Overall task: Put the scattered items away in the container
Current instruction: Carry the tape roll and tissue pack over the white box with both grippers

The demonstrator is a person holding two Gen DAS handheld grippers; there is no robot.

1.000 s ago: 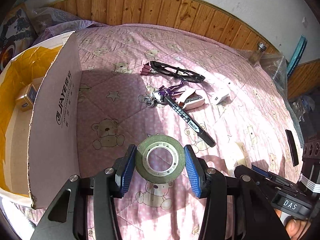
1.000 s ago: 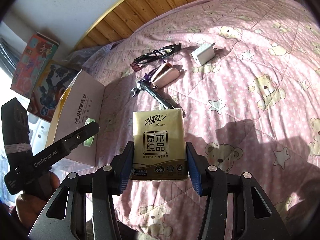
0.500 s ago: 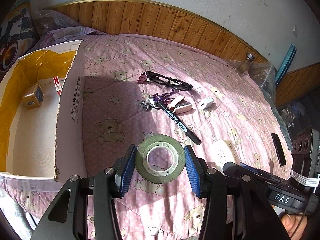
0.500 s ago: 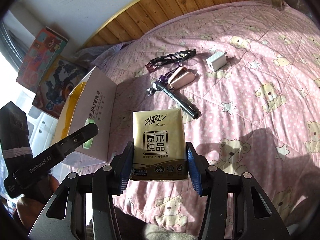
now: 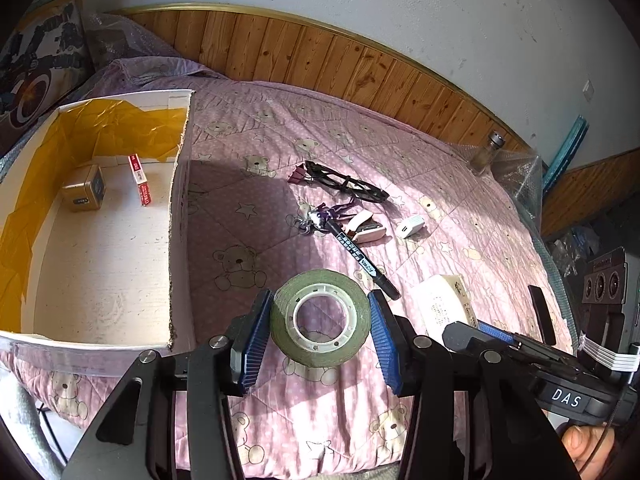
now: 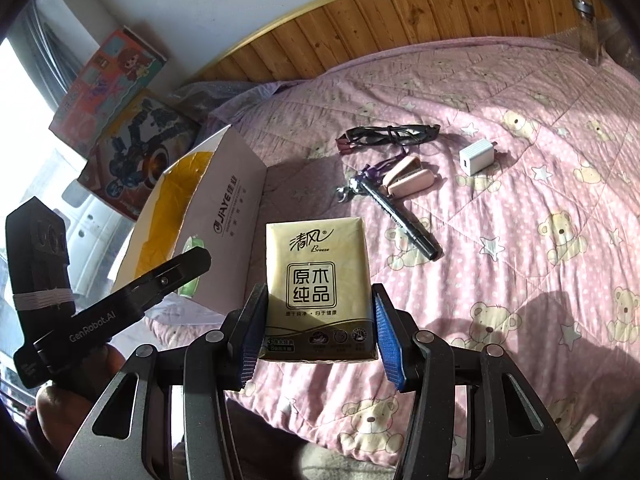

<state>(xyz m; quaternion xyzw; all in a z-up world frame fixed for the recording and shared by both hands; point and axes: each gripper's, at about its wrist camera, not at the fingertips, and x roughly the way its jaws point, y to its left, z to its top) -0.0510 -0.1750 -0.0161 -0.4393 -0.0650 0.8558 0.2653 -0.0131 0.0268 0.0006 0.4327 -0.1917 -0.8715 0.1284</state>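
Left hand-held gripper (image 5: 319, 322) clamps tape roll (image 5: 319, 317); right hand-held gripper (image 6: 320, 330) clamps tissue pack (image 6: 320, 288). Only the left view shows inside the box (image 5: 176, 216).

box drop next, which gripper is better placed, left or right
Left, probably. The left gripper holds the tape close beside the box wall; the right gripper, holding the tissues, sits farther from it.

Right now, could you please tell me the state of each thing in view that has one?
Left tongs: shut on the tape roll, held above the quilt.
Right tongs: shut on the tissue pack, held upright.
Cardboard box: open, two small boxes inside.
Glasses: folded, on the quilt.
Marker: capped, lying flat.
Charger: unplugged.
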